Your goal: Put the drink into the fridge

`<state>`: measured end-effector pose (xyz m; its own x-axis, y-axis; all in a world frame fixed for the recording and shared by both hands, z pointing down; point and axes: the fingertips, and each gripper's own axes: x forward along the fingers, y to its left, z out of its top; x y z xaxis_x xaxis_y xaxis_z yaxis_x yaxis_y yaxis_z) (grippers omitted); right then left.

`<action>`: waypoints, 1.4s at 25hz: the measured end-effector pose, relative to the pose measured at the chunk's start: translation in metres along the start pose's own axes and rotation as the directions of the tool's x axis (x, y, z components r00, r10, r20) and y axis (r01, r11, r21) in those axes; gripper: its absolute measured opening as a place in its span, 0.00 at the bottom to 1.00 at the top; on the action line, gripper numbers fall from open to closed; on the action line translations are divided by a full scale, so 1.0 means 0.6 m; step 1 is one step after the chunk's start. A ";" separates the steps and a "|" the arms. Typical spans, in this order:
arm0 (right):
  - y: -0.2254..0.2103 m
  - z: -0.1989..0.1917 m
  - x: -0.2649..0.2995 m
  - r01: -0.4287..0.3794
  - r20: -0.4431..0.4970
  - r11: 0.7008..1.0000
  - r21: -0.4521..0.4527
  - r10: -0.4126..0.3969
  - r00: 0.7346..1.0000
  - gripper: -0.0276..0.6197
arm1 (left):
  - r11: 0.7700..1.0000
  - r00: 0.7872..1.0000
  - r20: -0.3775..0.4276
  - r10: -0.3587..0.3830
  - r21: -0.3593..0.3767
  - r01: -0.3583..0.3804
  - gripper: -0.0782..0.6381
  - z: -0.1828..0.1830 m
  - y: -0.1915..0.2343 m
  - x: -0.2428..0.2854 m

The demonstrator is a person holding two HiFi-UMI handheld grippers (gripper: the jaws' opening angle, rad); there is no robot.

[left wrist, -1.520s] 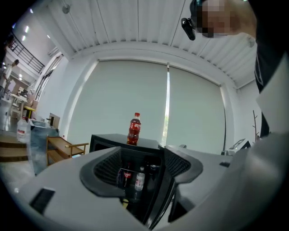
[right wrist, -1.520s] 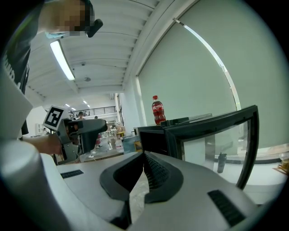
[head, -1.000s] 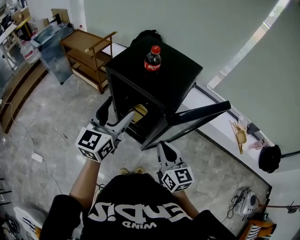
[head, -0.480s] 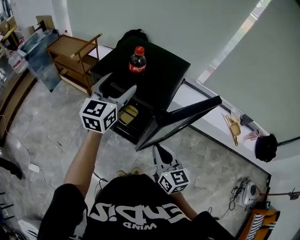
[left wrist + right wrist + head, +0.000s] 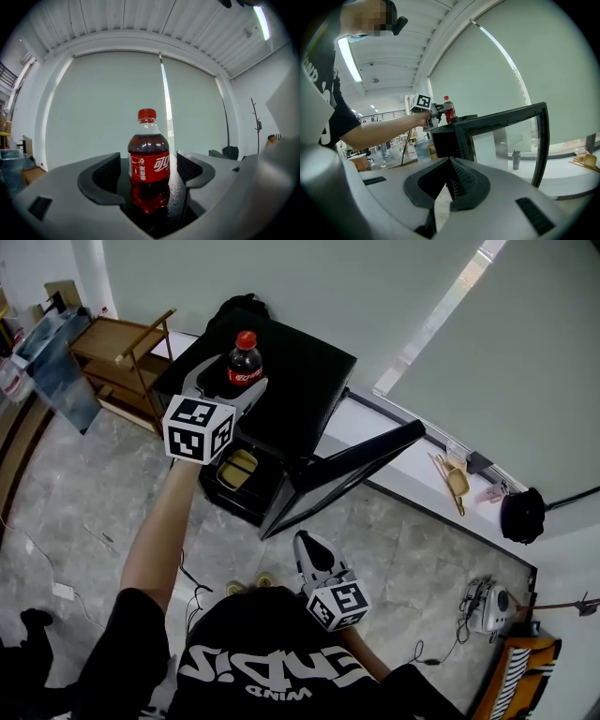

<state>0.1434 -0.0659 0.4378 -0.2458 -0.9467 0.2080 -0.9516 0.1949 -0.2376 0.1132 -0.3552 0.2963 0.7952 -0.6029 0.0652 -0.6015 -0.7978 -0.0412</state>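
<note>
Where it stands, the drink points cap-up.

Upright cola bottle atop open fridge

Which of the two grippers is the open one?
The left gripper: its jaws stand apart on either side of the cola bottle on the fridge. The right gripper, low by the door, has its jaws together.

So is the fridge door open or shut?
Open. The fridge door swings out from the black fridge, and you can see inside.
</note>
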 end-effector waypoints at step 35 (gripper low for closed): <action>-0.006 -0.014 0.014 -0.057 -0.021 0.998 0.011 0.057 0.998 0.08 | 1.000 1.000 -0.027 0.014 -0.013 -0.014 0.54 -0.001 -0.021 -0.098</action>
<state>0.1435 -0.0723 0.4482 -0.3034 -0.9284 0.2145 -0.9341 0.2454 -0.2594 0.0738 -0.3097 0.2938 0.7845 -0.6132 0.0920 -0.6135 -0.7892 -0.0288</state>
